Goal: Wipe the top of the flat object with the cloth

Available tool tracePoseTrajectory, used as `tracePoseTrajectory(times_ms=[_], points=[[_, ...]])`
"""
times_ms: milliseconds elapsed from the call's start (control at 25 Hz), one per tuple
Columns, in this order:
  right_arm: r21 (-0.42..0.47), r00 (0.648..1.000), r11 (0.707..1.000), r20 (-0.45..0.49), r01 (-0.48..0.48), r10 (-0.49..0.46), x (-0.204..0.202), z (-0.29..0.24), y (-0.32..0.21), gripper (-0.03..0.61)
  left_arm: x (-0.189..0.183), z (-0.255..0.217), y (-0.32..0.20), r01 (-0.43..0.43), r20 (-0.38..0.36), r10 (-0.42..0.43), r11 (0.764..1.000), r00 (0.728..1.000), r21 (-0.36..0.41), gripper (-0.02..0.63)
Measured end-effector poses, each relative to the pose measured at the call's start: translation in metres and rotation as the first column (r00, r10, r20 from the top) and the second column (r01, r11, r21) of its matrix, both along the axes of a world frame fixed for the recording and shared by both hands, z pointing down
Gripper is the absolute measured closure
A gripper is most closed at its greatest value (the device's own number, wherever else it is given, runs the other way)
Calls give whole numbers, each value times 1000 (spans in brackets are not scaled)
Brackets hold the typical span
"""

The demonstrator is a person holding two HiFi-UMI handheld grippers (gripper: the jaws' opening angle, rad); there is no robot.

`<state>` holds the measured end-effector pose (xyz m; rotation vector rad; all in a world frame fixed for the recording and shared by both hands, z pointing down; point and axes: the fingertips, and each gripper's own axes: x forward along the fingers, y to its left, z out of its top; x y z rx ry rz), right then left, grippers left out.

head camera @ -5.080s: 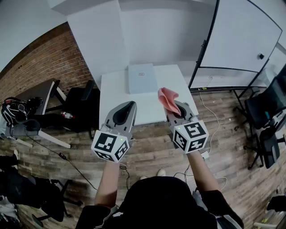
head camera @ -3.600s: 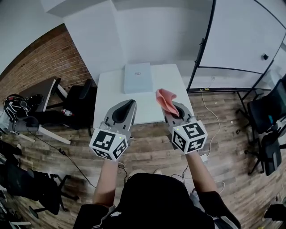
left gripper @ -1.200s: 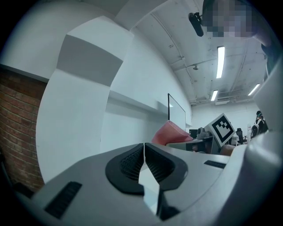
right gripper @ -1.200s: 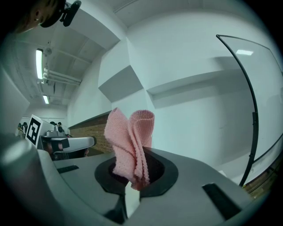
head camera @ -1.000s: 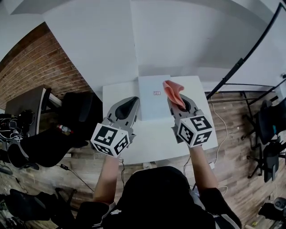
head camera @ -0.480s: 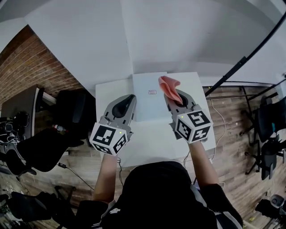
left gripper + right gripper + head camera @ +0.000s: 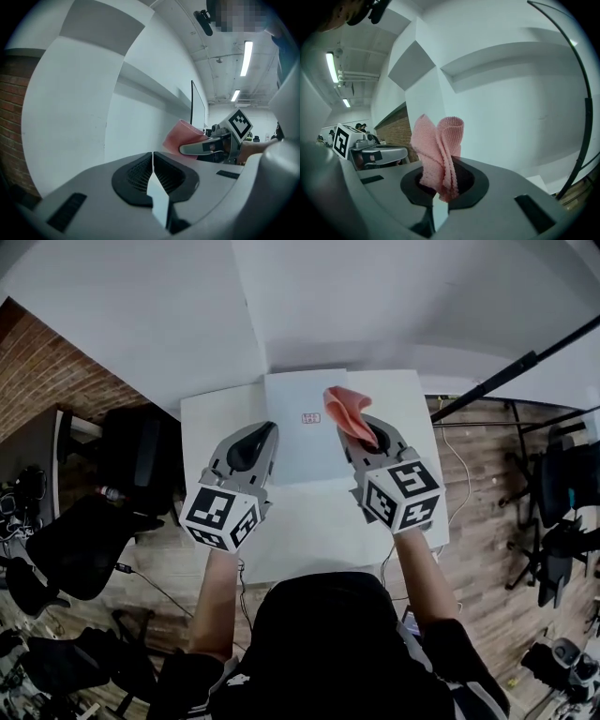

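Note:
A flat pale-blue object with a small red label lies at the far middle of the white table. My right gripper is shut on a folded pink cloth, which sticks up from its jaws above the object's right edge. In the right gripper view the cloth rises out of the right gripper. My left gripper hovers over the object's left edge, shut and empty. The left gripper view shows that gripper's pads pressed together, with the cloth off to the right.
Black office chairs stand left of the table, beside a brick wall. A dark stand pole and more chairs are at the right. A white wall rises directly behind the table.
Both grippers have moved forward and lower over the table, reaching the flat object's edges. The cloth stays in the right gripper. The left jaws stay together.

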<state>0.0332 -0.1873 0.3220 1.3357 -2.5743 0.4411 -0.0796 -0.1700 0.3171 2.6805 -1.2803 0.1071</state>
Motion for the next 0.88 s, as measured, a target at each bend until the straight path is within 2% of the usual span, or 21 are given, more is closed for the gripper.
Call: tracePoseTrajectory(times_ms=[680,880], points=[[-116,1000,993,15,-2,3,9,68,-27,534,14,84,-18,5,43,1,991,999,-134,594],[-157,1000,988,21,-1,4,11,93,-29,534,17,119,-16,7,80,9,979,997,-202,594]])
